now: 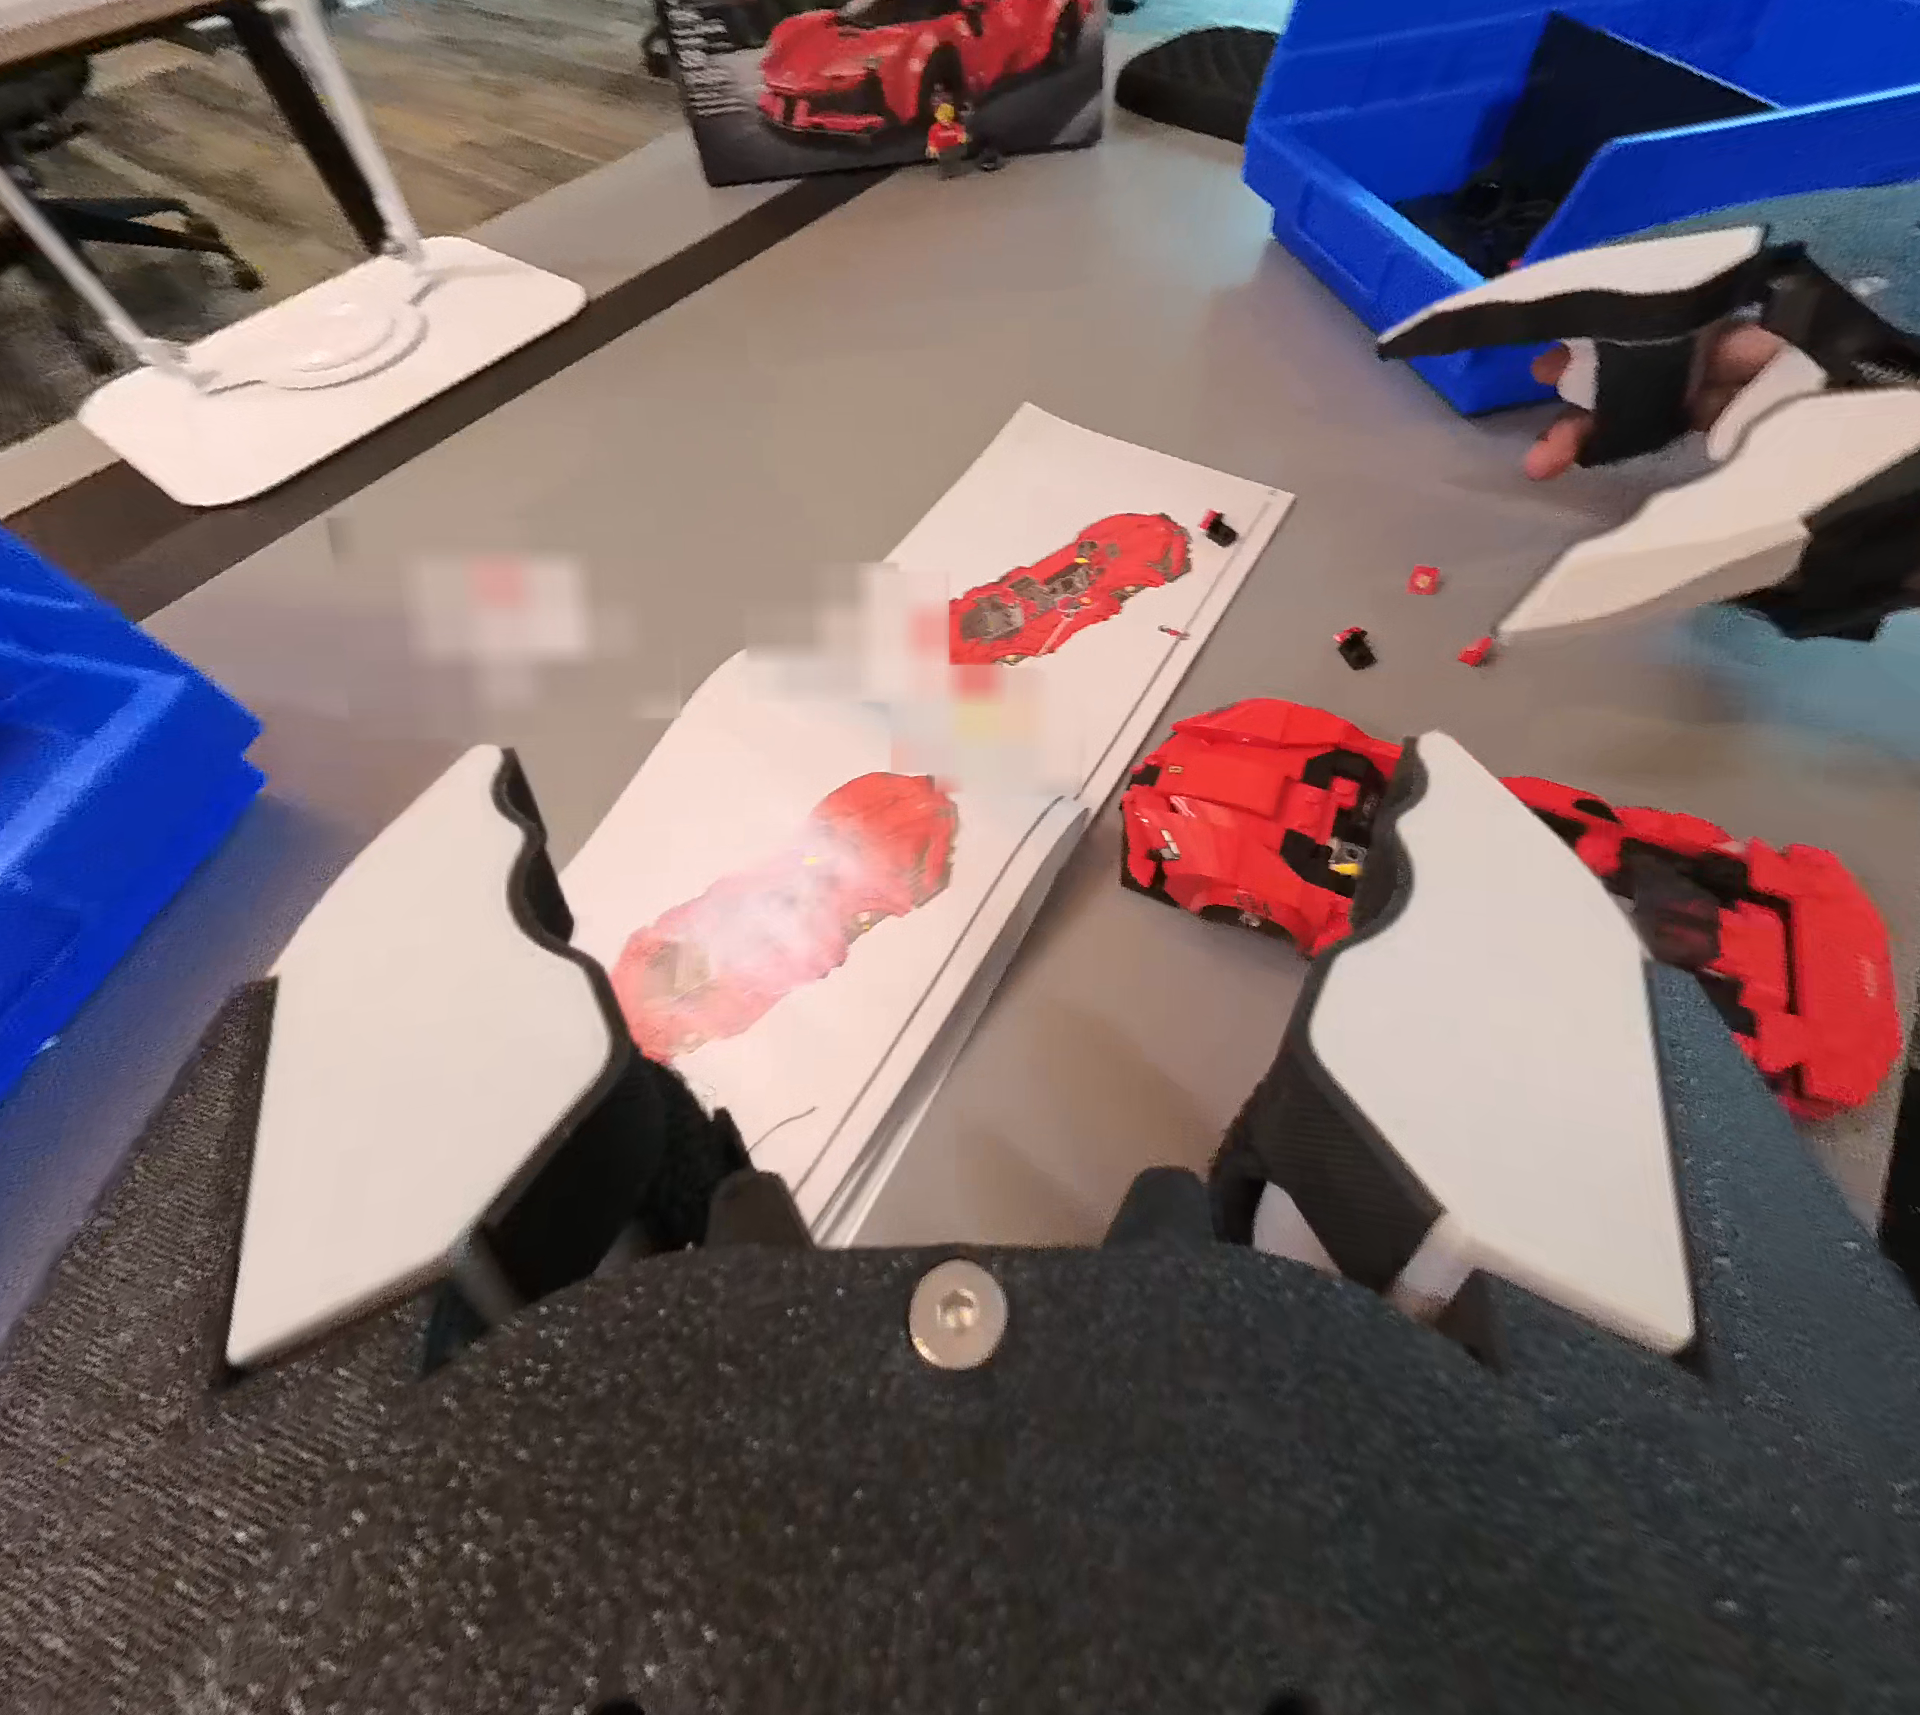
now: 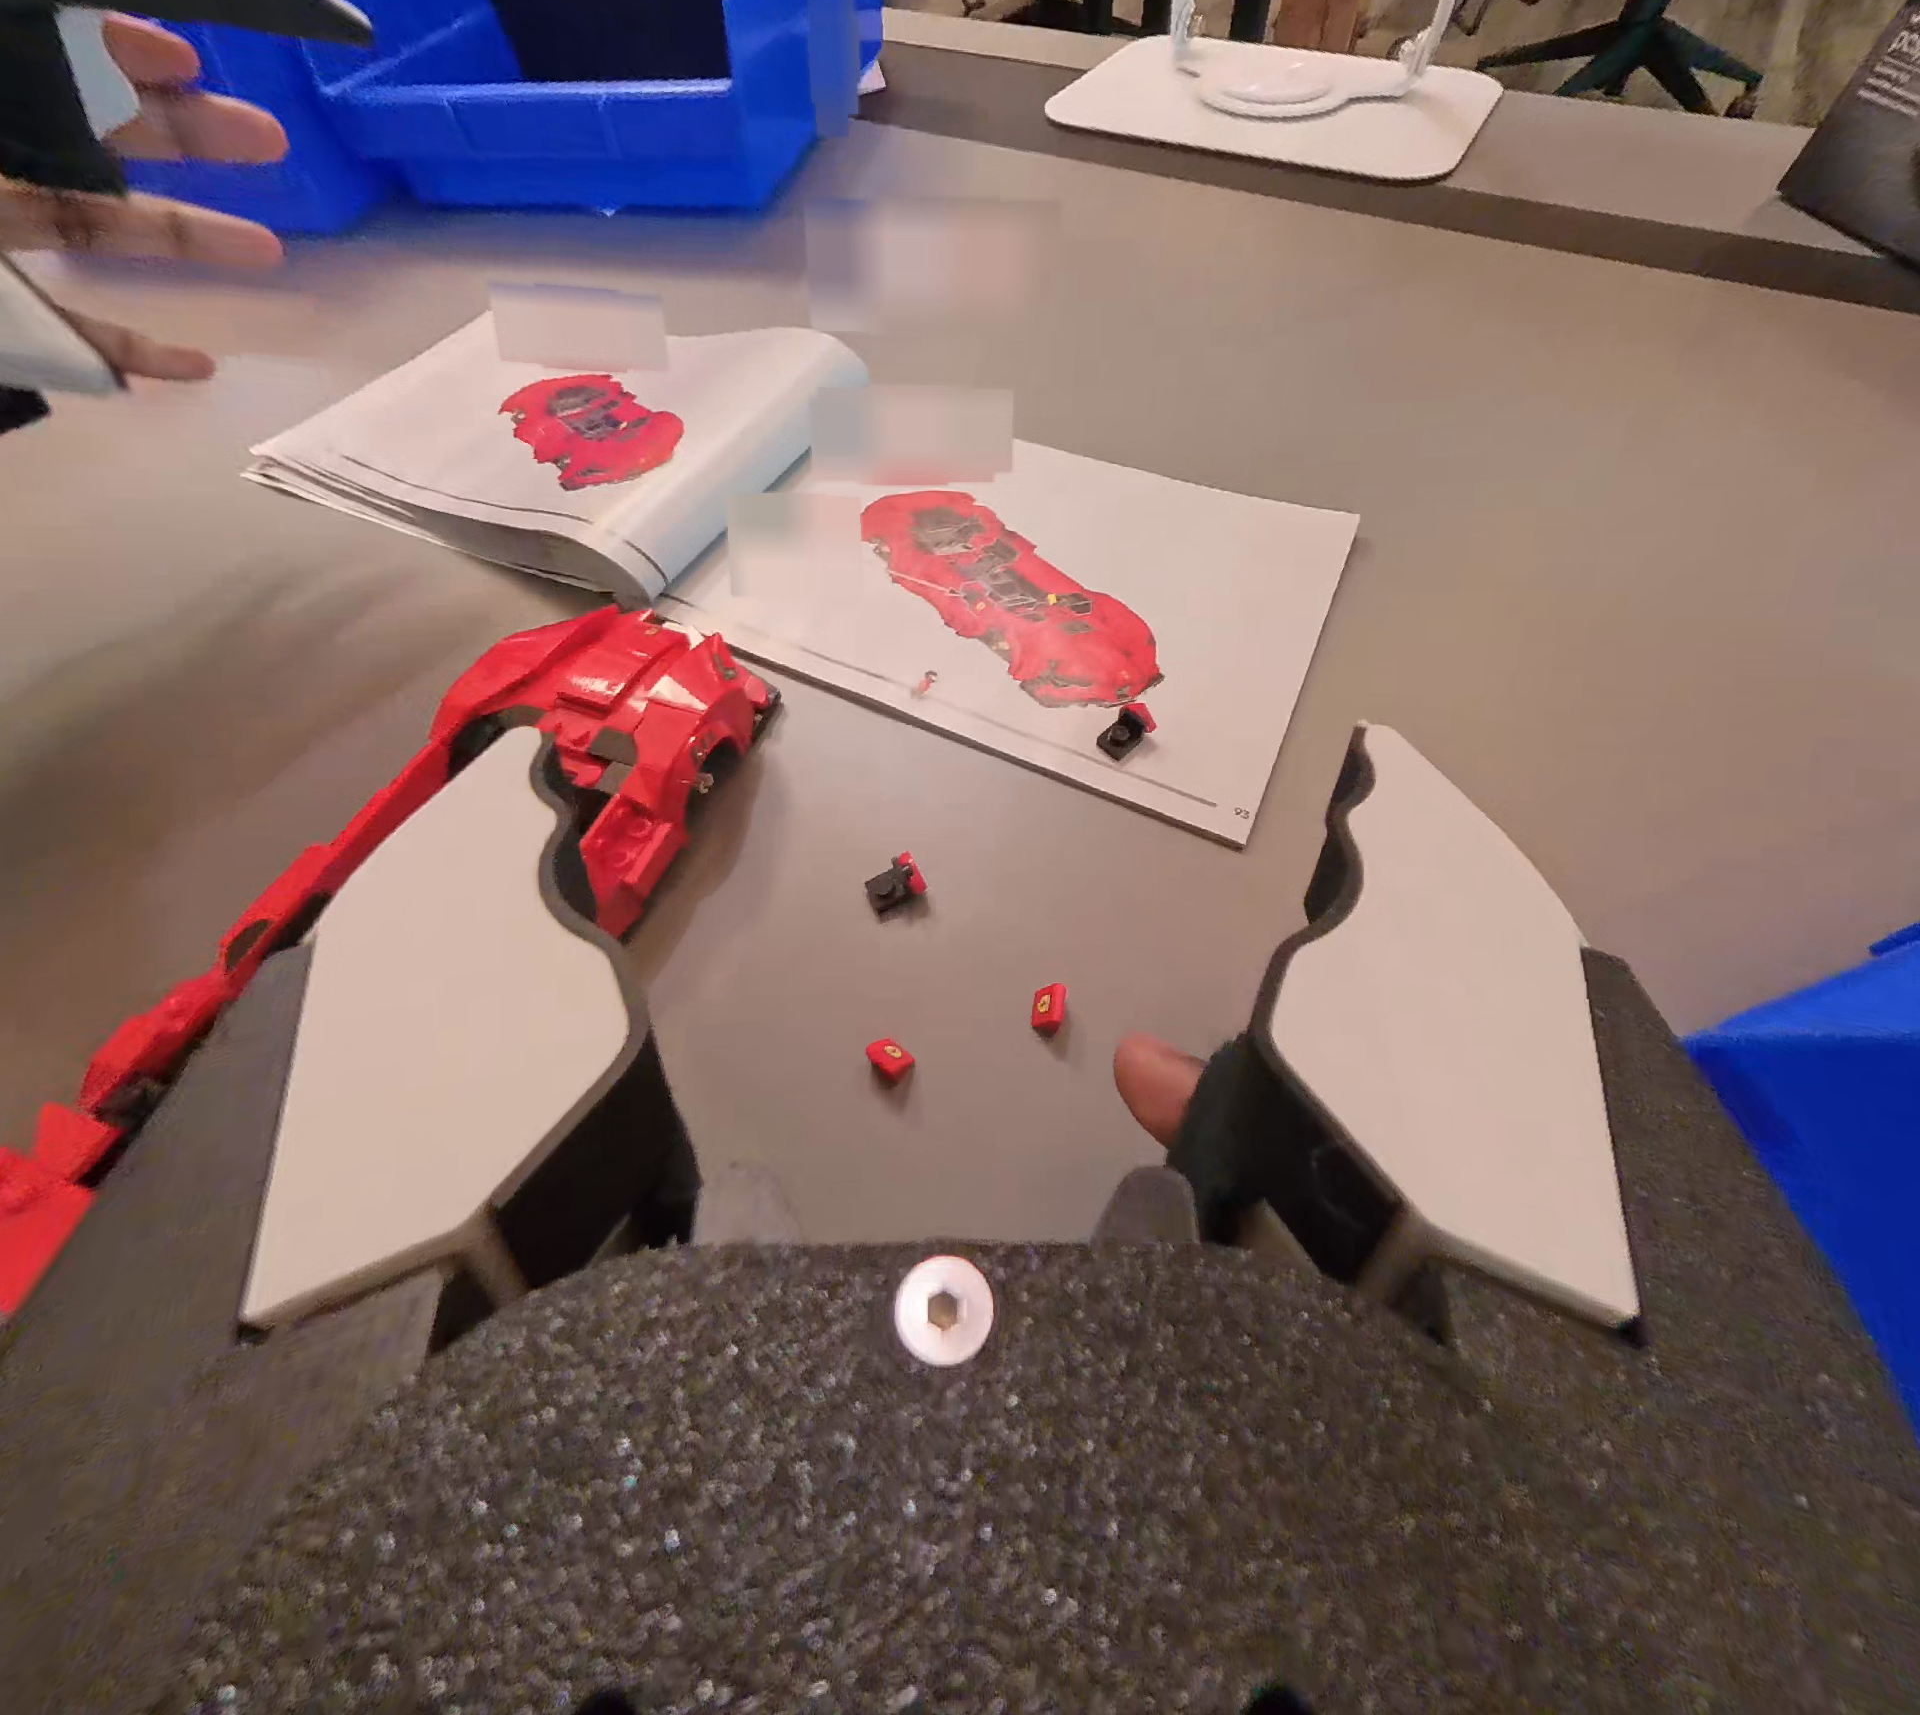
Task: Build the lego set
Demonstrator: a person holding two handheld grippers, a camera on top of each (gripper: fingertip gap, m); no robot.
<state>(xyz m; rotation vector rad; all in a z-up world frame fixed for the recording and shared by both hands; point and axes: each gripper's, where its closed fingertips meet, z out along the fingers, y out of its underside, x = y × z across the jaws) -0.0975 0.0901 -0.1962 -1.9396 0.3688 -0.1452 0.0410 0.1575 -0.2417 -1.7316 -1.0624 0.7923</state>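
Note:
A partly built red lego car point(image 1: 1236, 824) lies on the grey table right of the open instruction booklet point(image 1: 1049, 522); in the right wrist view the car point(image 2: 644, 720) lies at the left. My left gripper point(image 1: 961, 751) is open and empty above the booklet's near edge, its right finger in front of the car. My right gripper point(image 2: 945, 735) is open and empty above several small loose pieces: two red tiles point(image 2: 890, 1059) point(image 2: 1049, 1007) and a black-and-red piece point(image 2: 896, 886). Another black-and-red piece point(image 2: 1124, 732) rests on the booklet point(image 2: 1195, 626).
Blue bins stand at the back right point(image 1: 1558, 107) and at the left edge point(image 1: 104, 782). The set's box point(image 1: 904, 24) stands at the far table edge. A white stand base point(image 1: 332, 366) sits at the left. The right gripper point(image 1: 1444, 486) hovers by the loose pieces point(image 1: 1423, 579). Measured from the fingertips, the black-and-red piece point(image 2: 896, 886) is 6 centimetres or so from the right gripper and 15 centimetres from the left. Seen from the left wrist view point(image 1: 1335, 648) as well.

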